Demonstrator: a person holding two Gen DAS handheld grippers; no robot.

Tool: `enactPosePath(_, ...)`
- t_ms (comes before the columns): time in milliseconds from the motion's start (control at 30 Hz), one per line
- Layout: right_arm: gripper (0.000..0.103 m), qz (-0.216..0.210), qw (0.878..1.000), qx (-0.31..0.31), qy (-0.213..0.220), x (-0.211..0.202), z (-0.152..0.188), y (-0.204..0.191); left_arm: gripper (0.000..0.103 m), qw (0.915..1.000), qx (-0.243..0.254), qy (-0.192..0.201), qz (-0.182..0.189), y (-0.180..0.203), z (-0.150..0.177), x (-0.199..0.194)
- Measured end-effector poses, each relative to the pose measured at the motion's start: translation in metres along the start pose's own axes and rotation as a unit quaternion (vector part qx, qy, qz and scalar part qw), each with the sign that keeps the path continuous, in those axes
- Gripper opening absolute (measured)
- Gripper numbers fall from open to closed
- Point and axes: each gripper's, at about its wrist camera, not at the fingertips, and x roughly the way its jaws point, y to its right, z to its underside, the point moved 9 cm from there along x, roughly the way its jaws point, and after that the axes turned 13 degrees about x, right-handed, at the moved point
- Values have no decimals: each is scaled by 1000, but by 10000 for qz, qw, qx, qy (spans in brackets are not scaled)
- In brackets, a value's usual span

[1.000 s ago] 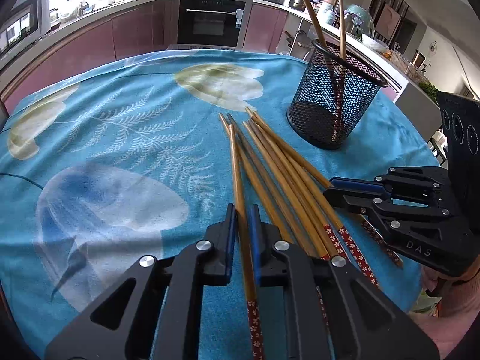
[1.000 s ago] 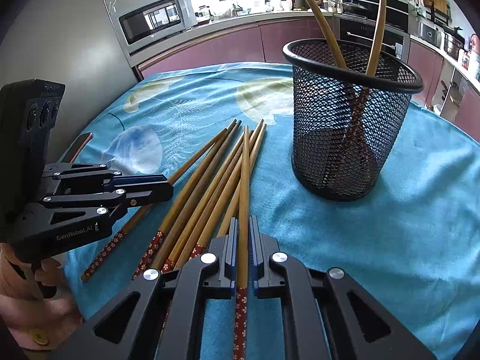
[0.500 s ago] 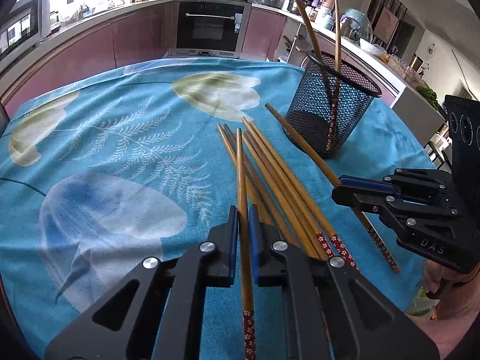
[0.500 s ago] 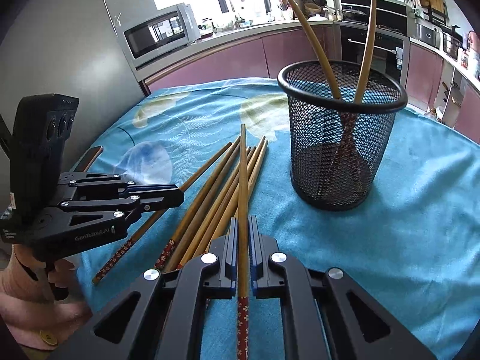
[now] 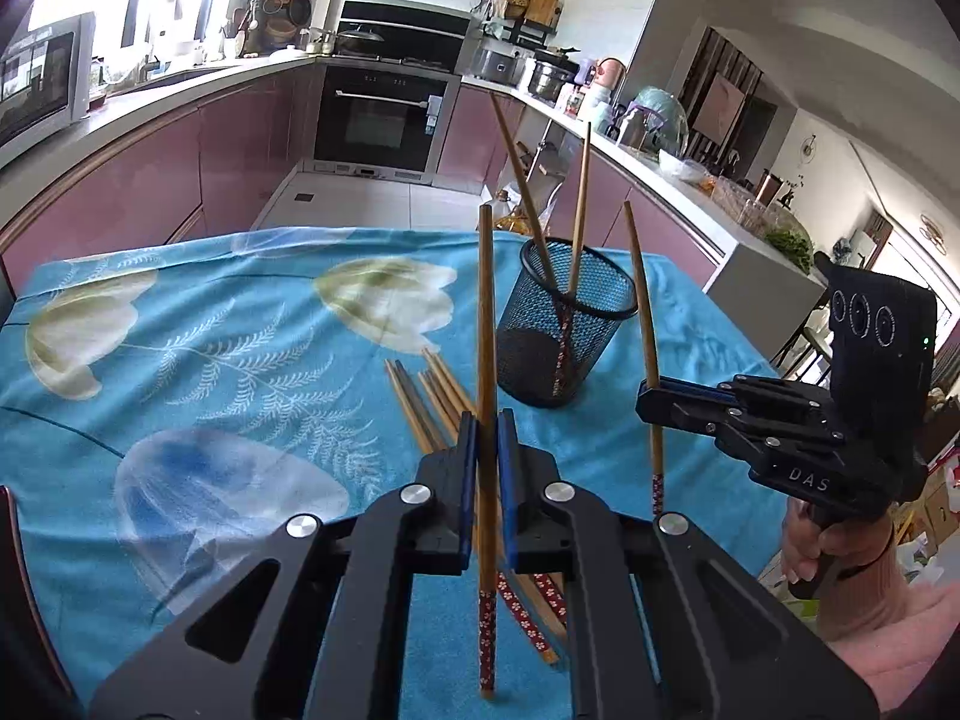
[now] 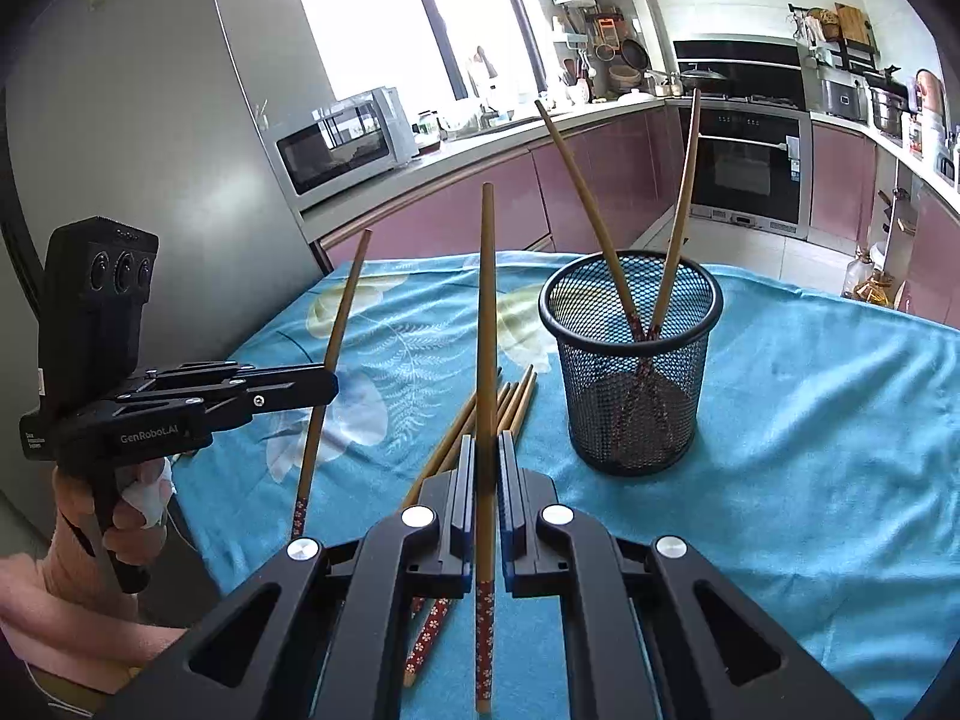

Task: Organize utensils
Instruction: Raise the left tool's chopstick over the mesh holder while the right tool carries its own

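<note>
A long brown wooden chopstick (image 5: 486,360) is pinched near-upright in the left gripper (image 5: 486,462), plain tip toward the top of the frame and red floral end at the bottom. A matching second chopstick (image 6: 485,372) is clamped the same way in the right gripper (image 6: 486,474). In the right-centre of the frame, two chopsticks (image 6: 606,228) are held leaning apart, patterned ends down, in the black wire-mesh cylindrical holder (image 6: 630,372) on the blue floral tablecloth (image 6: 810,420), and the remaining loose chopsticks (image 5: 432,396) are spread flat beside it.

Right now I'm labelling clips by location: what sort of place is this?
A home kitchen, most likely: a built-in oven, a microwave on the counter, and pink cabinets around a cloth-covered table.
</note>
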Motion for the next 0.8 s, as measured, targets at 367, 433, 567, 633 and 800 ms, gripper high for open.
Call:
enactPosePath(367, 6, -104, 9988, 8, 475, -27, -30, 2, 8, 9979, 48, 616, 193, 14, -36, -40)
enactPosePath(433, 6, -110, 9983, 24, 568, -31, -35, 0, 8, 9973, 13, 706, 210, 14, -43, -42)
enactPosePath(567, 6, -82, 9973, 3, 736, -38, -47, 0, 8, 9958, -14, 877, 244, 16, -59, -43)
enactPosePath(633, 6, -67, 9967, -15, 811, -40, -54, 0, 7, 9951, -14, 946, 275, 18, -67, -43)
enactPosePath(800, 6, -29, 9946, -43, 1035, -47, -76, 3, 8, 9935, 84, 1097, 276, 25, -91, -40)
